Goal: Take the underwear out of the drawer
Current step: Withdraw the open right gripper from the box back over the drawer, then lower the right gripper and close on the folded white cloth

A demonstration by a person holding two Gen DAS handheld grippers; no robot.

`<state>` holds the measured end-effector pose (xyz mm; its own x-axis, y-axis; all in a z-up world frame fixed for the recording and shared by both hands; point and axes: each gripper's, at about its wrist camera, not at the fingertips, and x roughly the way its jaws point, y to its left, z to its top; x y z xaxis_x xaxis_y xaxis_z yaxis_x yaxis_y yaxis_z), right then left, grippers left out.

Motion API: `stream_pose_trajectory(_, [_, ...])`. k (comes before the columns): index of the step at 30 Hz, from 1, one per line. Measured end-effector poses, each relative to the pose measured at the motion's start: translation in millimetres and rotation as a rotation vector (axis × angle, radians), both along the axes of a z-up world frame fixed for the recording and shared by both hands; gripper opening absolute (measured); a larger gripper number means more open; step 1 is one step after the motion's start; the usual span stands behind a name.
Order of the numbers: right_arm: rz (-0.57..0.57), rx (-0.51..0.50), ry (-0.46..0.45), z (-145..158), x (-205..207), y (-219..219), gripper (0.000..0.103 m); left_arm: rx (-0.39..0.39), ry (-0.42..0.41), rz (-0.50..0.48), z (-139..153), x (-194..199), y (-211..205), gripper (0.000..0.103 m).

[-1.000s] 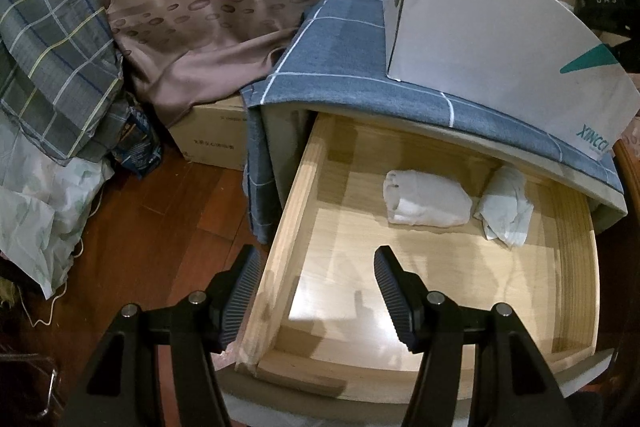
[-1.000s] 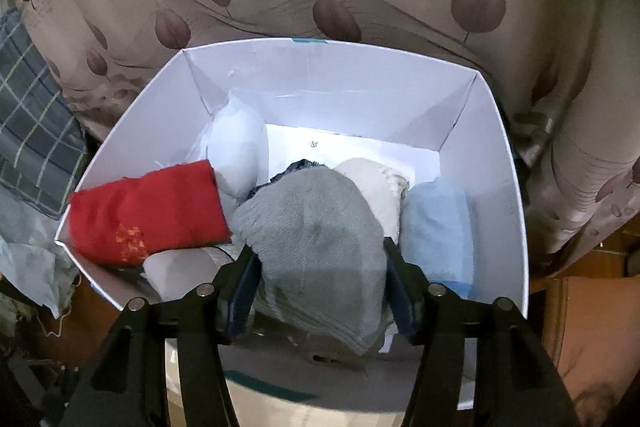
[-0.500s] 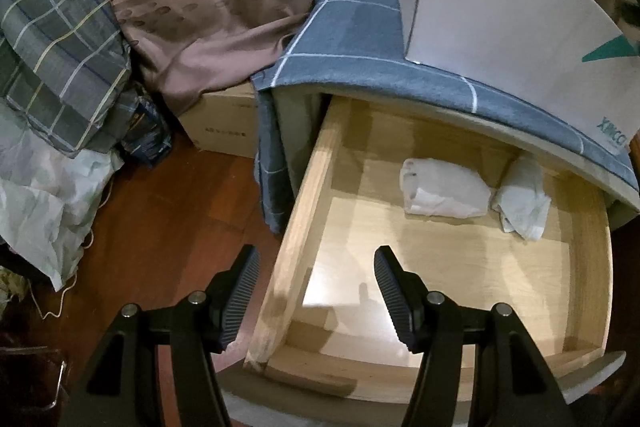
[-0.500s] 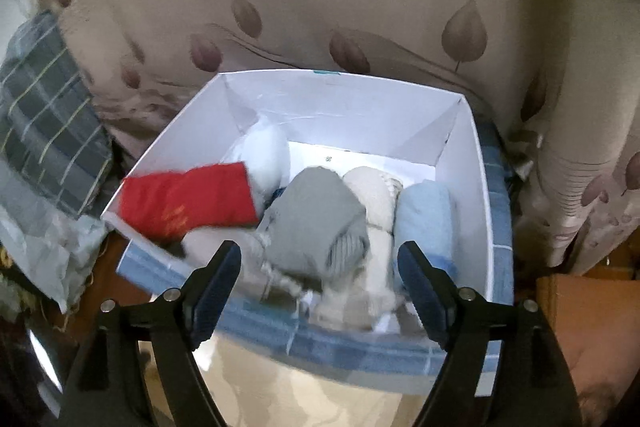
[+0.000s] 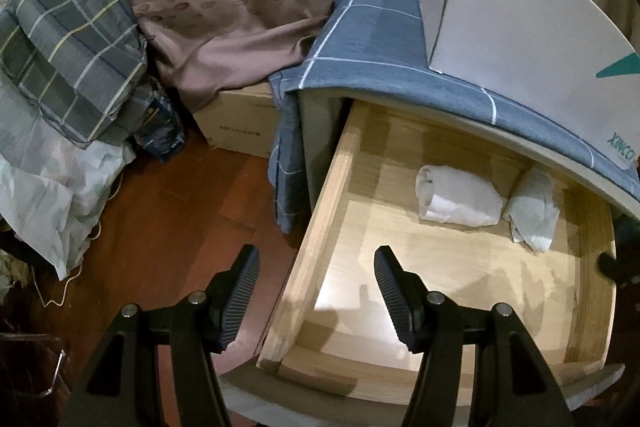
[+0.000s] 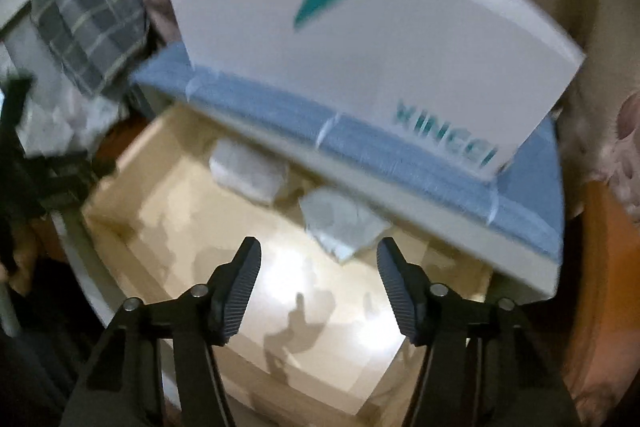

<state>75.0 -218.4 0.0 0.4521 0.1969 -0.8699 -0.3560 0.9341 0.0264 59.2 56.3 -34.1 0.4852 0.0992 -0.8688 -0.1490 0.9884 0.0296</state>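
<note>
White rolled underwear (image 5: 458, 198) lies in the wooden drawer (image 5: 320, 227); left fingers (image 5: 244, 291) wide, right fingers (image 6: 394, 291) closing, both empty.

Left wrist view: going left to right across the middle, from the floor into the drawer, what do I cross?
Wooden floor → hanging edge of the blue checked cloth → left wall of the drawer → rolled white underwear → crumpled white underwear → right wall of the drawer.

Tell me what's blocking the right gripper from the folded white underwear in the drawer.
Nothing visible. The right gripper, its jaws closing on nothing, hangs over the open drawer. Both white bundles lie uncovered at the back, partly tucked under the cabinet top's overhang.
</note>
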Motion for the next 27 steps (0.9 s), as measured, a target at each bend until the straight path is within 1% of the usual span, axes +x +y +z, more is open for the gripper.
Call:
stream_pose_trajectory(3, [0.029, -0.044, 0.033, -24.8, 6.8, 6.2, 0.055, 0.001, 0.0, 0.006, -0.1, 0.0, 1.1, 0.061])
stream_pose_trajectory(11, [0.113, -0.155, 0.055, -67.6, 27.1, 19.9, 0.054, -0.011, -0.001, 0.021, 0.5, -0.3, 5.9, 0.061])
stream_pose_trajectory(21, [0.206, -0.303, 0.046, -101.8, 36.5, 36.4, 0.054, -0.005, 0.006, 0.014, -1.0, -0.7, 5.6, 0.061])
stream_pose_trajectory(27, [0.212, -0.378, 0.022, -119.1, 38.9, 40.6, 0.053, -0.007, 0.009, 0.01, -1.2, -0.3, 5.7, 0.061])
